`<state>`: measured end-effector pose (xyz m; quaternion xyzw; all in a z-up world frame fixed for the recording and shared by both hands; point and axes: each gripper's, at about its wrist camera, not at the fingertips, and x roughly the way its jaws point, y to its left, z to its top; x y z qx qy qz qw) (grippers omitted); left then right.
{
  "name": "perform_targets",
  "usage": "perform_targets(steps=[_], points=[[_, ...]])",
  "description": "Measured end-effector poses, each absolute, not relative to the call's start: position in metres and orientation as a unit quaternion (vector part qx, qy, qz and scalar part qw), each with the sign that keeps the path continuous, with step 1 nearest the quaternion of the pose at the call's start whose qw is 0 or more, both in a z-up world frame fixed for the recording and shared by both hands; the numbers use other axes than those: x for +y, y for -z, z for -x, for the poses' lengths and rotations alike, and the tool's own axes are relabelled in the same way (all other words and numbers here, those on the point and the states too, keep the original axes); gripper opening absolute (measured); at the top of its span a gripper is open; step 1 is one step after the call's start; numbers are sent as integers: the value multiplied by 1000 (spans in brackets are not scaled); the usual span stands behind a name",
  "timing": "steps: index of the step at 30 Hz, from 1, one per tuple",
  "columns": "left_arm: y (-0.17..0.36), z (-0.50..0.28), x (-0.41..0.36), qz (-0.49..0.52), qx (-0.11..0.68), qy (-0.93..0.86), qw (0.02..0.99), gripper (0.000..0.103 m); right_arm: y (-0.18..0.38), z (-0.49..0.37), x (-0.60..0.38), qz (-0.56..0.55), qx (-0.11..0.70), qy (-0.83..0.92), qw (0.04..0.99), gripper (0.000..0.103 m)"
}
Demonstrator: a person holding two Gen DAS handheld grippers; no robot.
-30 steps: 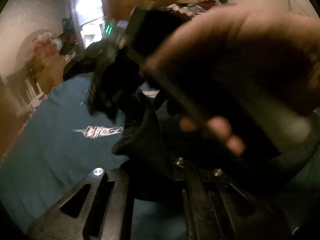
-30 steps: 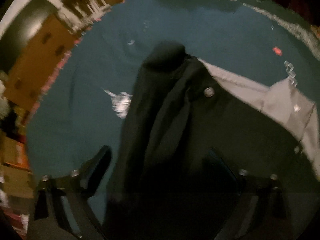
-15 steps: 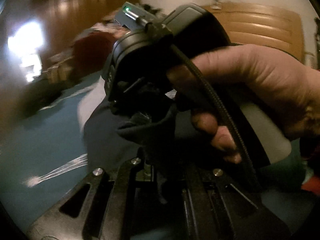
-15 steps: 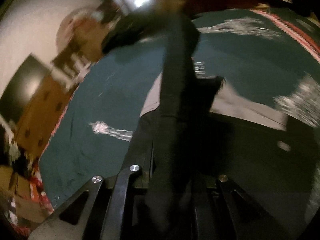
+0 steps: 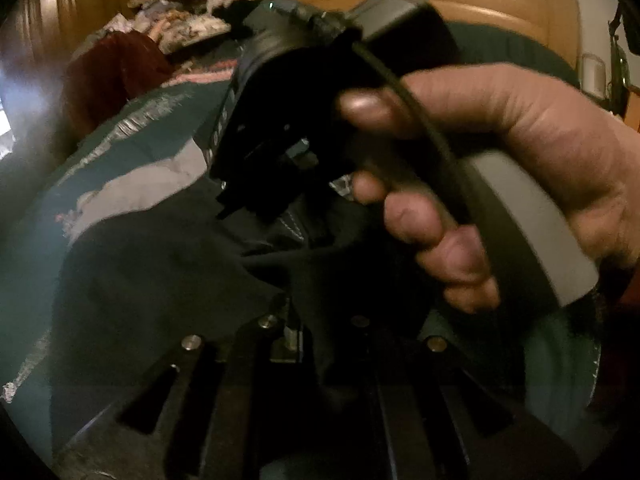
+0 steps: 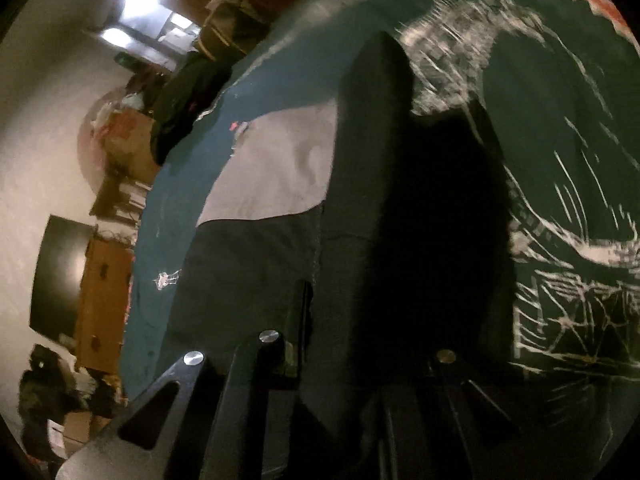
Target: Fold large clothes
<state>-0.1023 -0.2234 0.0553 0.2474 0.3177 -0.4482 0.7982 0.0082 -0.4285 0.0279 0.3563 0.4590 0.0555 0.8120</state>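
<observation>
Gripping dark garment (image 5: 168, 280) folds, both grippers, left (image 5: 316, 344) and right (image 6: 340, 364), stay clenched (fingertips buried in cloth).

I can read no text, label or number in either view. Pale marks run down the side of the right gripper (image 5: 288, 184) ahead of my fingers, too blurred to make out.

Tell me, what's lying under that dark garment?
Under the dark garment lies a teal bedspread with white patterns, showing around its edges. What sits directly beneath the cloth is covered.
</observation>
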Motion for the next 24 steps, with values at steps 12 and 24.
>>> perform_targets(steps=[12, 24], points=[[-60, 119, -201, -272, 325, 445, 789, 11, 19, 0, -466, -427, 467, -87, 770, 23], [-68, 120, -63, -248, 292, 301, 873, 22, -17, 69, -430, -388, 470, -80, 789, 53]])
